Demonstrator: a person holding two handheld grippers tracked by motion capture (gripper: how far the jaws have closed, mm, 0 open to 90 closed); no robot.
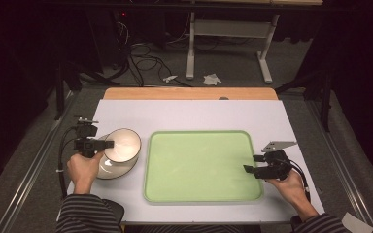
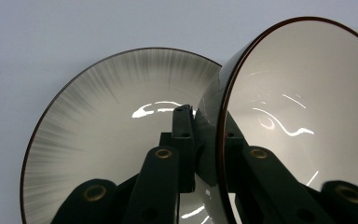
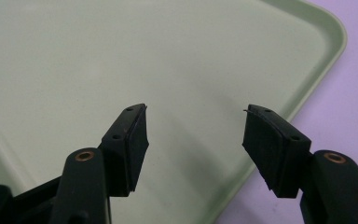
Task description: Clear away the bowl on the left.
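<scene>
The left gripper (image 1: 108,144) hides part of the bowl (image 1: 125,143) wall where it clamps; the plate (image 2: 107,140) beneath is partly covered by the bowl. A white worktop (image 1: 194,114) carries a green tray (image 1: 201,165) at centre; behind lies a dark floor with cables and a desk frame. The left fingers (image 2: 184,140) pinch the tilted bowl's rim, lifted over the plate left of the tray. The right gripper (image 3: 195,135) hovers spread at the tray's right edge, holding nothing

I see the bowl (image 1: 123,144) tilted above the plate (image 1: 108,168), left of the tray (image 1: 202,194) on the bench (image 1: 194,114); bowl probably clear of plate.
</scene>
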